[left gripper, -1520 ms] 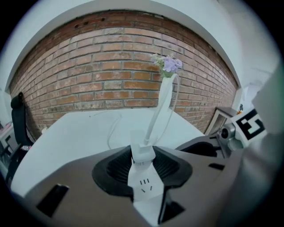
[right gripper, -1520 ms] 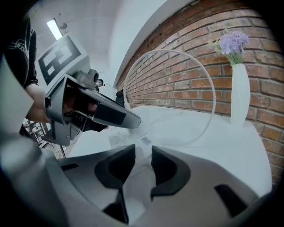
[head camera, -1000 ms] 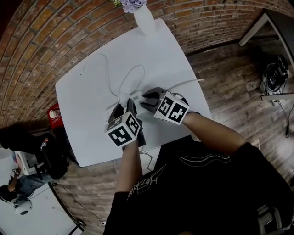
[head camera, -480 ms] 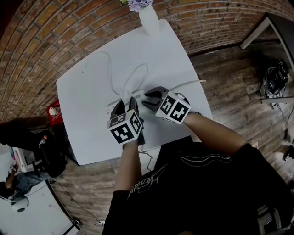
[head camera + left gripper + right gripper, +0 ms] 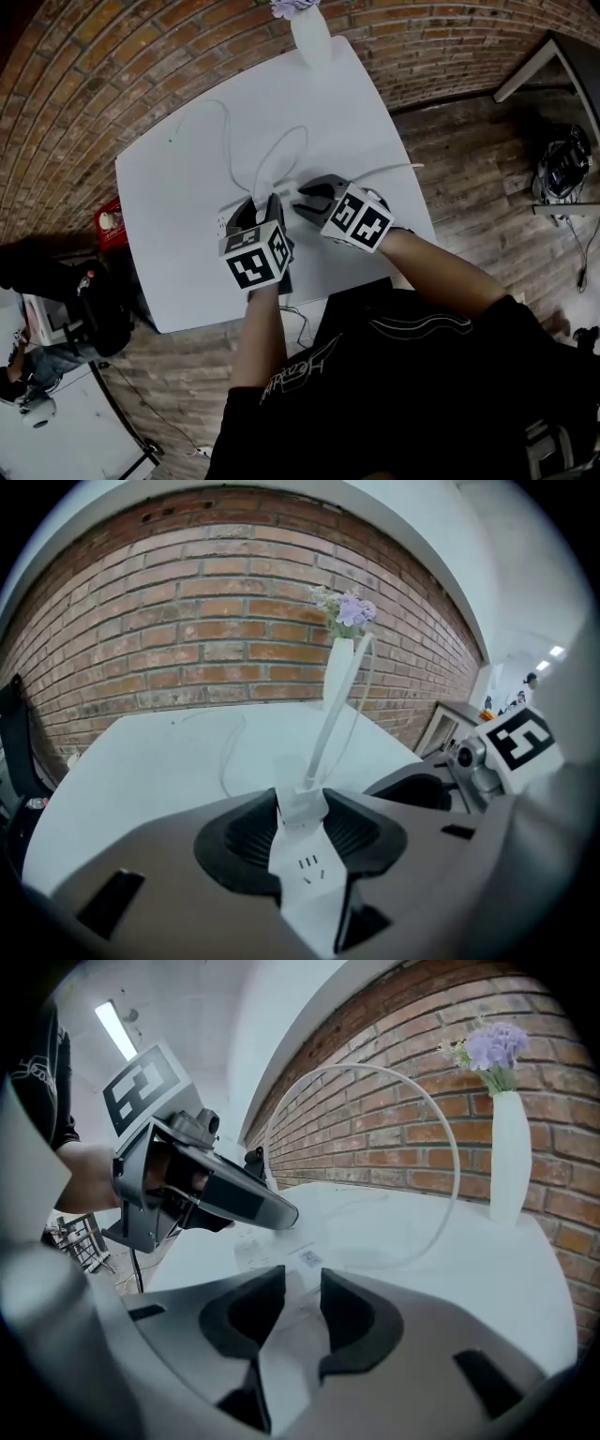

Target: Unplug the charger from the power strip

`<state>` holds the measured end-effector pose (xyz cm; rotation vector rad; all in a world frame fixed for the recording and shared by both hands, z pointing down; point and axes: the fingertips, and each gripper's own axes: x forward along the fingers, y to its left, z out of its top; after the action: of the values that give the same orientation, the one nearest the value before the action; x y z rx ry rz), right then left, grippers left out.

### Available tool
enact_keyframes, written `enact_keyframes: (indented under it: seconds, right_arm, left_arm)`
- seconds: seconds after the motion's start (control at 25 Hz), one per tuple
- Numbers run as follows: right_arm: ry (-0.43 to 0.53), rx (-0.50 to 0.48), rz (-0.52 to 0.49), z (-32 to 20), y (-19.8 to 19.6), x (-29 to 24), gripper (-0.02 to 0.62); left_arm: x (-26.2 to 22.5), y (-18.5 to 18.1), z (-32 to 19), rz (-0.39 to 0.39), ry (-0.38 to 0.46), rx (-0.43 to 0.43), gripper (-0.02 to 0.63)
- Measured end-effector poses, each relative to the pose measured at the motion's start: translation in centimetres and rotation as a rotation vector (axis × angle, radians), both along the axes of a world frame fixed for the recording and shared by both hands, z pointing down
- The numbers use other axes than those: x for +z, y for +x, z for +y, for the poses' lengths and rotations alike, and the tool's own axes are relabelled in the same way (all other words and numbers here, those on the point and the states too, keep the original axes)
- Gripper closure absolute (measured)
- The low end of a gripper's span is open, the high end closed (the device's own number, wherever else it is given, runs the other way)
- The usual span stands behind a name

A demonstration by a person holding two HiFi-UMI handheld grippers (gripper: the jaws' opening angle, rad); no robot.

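On the white table (image 5: 178, 187), my left gripper (image 5: 255, 208) is shut on the white power strip (image 5: 309, 874). The strip runs between its pads with one socket face showing. The white charger (image 5: 302, 806) sits at the strip's far end, just past those pads. Its cable (image 5: 330, 724) rises from it into a raised loop (image 5: 455, 1147). My right gripper (image 5: 302, 195) comes in from the right and is shut on a white body that I take for the charger (image 5: 281, 1335). The left gripper's finger (image 5: 253, 1206) shows just beyond it.
A white vase with purple flowers (image 5: 311, 37) stands at the table's far edge. A thicker white cord (image 5: 384, 171) runs off the right edge. A thin cable (image 5: 220, 122) trails across the middle. On the floor at the left stand a red object (image 5: 111, 230) and a person.
The left gripper has rolled slightly about its own axis. Both grippers stay in the same place on the strip and charger.
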<state>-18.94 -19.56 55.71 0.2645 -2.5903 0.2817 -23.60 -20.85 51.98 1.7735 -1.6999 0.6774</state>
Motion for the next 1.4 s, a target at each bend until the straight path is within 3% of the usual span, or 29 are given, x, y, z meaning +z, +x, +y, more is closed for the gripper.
enact_keyframes:
  seconds: [0.08,0.2,0.28,0.52,0.6,0.72,0.76,0.96,1.2,1.4]
  right_arm:
    - [-0.004,0.002,0.0,0.0,0.0,0.0,0.495]
    - [-0.008,-0.002,-0.002,0.1,-0.1,0.0,0.495]
    - [-0.005,-0.004,-0.002,0.0,0.0,0.0,0.495]
    - [0.0,0.001,-0.002,0.0,0.0,-0.1,0.495]
    - [-0.001,0.002,-0.003,0.0,0.1,-0.1,0.495]
    - [0.004,-0.002,-0.006,0.1,0.0,-0.1,0.495]
    - [0.006,-0.003,-0.008,0.1,-0.1,-0.2,0.495]
    - [0.001,0.0,-0.008,0.0,0.0,-0.1,0.495]
    - [0.004,-0.004,-0.007,0.2,0.1,0.0,0.495]
    - [0.004,-0.005,-0.005,0.2,0.1,-0.1,0.495]
  left_arm:
    - [0.0,0.0,0.1,0.016,-0.005,-0.01,0.457]
    - [-0.1,-0.3,0.0,0.147,-0.02,-0.037,0.456]
    - [-0.2,-0.4,0.0,0.189,-0.03,-0.048,0.454]
    - [-0.5,0.2,0.3,-0.015,-0.015,-0.028,0.457]
    - [-0.6,0.3,0.4,0.013,-0.012,-0.045,0.457]
    - [-0.5,-0.7,0.6,0.142,-0.027,-0.099,0.457]
    - [-0.5,-0.8,0.6,0.152,-0.03,-0.102,0.457]
    - [-0.8,0.1,0.5,-0.011,-0.033,-0.013,0.457]
    - [-0.9,-0.6,0.4,0.196,-0.051,-0.102,0.457]
    - [-0.9,0.1,0.6,0.029,-0.04,-0.028,0.457]
